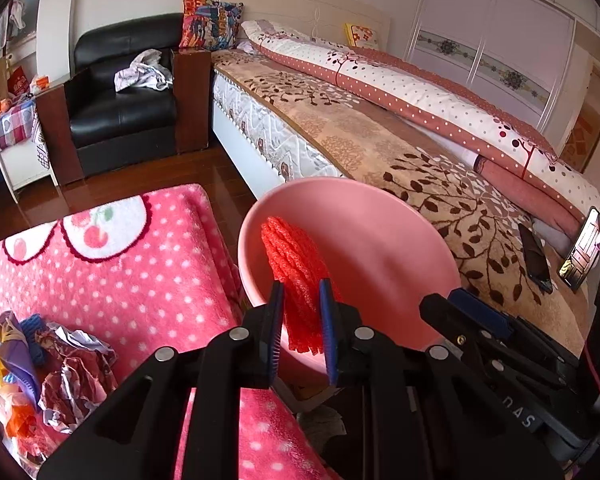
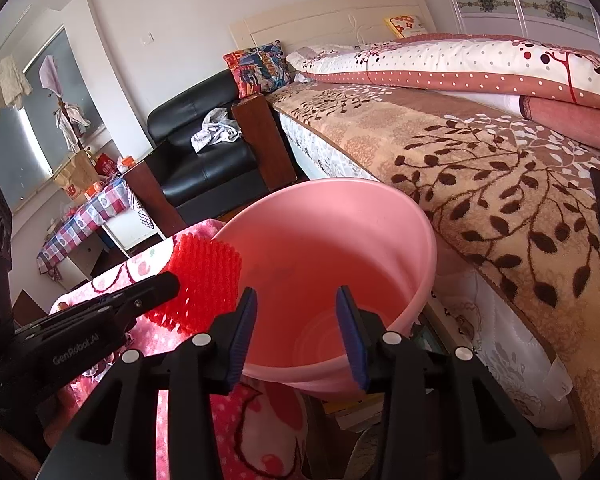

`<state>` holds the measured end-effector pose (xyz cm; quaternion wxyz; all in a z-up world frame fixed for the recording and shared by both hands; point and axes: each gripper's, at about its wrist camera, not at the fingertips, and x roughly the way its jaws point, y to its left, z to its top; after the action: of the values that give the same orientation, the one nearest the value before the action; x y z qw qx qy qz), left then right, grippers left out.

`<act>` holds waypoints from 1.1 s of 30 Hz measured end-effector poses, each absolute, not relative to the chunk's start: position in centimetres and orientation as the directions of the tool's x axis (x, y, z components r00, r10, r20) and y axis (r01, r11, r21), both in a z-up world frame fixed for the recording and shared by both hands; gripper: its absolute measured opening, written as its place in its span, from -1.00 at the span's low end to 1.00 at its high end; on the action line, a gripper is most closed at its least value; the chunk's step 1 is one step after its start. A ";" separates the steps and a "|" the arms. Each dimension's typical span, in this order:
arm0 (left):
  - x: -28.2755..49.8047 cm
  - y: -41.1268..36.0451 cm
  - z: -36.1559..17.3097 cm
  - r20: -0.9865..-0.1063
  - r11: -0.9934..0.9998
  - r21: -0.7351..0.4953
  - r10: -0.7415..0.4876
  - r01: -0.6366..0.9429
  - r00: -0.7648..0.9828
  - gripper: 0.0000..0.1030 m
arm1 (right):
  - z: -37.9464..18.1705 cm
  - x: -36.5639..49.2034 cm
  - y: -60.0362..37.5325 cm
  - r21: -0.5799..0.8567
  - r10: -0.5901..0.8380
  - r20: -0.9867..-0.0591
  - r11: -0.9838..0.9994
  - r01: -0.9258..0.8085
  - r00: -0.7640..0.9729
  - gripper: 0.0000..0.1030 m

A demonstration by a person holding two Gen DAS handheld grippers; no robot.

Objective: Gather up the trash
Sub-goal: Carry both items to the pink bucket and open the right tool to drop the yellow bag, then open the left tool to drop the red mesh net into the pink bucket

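A red foam fruit net [image 1: 296,280] is clamped between the blue pads of my left gripper [image 1: 300,328], held over the left rim of a pink plastic basin [image 1: 380,240]. In the right wrist view the net [image 2: 208,284] hangs at the basin [image 2: 320,248] rim, with the left gripper's finger on it. My right gripper [image 2: 296,328] is open and empty, its jaws spread wide in front of the basin. A pile of crumpled paper and wrappers [image 1: 60,364] lies on the pink polka-dot blanket [image 1: 132,280] at the left.
A bed with a brown leaf-pattern cover [image 1: 400,152] runs along the right; a phone [image 1: 584,248] and a dark case [image 1: 534,256] lie on it. A black leather armchair [image 1: 128,100] stands behind on the wood floor, and a checkered table [image 1: 4,128] at far left.
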<state>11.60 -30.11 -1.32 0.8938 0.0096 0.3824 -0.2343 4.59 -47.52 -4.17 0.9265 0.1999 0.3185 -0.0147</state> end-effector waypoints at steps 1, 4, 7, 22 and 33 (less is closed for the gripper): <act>11.5 -30.0 -1.2 -0.684 0.889 -0.158 -0.412 0.429 0.602 -0.66 | -4.0 4.4 -47.4 0.361 0.099 -0.593 0.920 0.154 0.799 -0.21; 11.4 -30.3 -1.0 -0.683 0.882 -0.163 -0.424 0.441 0.595 -0.66 | -3.7 3.9 -47.3 0.359 0.088 -0.583 0.920 0.159 0.808 -0.20; 11.8 -30.8 -0.5 -0.666 0.859 -0.218 -0.478 0.463 0.573 -0.66 | -3.3 3.3 -47.3 0.354 0.074 -0.577 0.920 0.168 0.813 -0.20; 10.3 -29.2 1.7 -0.615 0.835 -0.252 -0.529 0.489 0.585 -0.39 | -1.6 0.9 -46.4 0.375 0.115 -0.527 0.921 0.109 0.842 -0.12; 5.8 -22.2 3.3 -0.602 0.888 -0.198 -0.444 0.415 0.664 -0.39 | 0.8 -1.2 -40.5 0.358 0.210 -0.472 0.933 -0.032 0.856 0.12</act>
<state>5.76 -22.20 3.30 0.9118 -0.0216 0.3355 -0.2357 -1.17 -40.48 0.84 0.9480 0.1713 0.2606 0.0639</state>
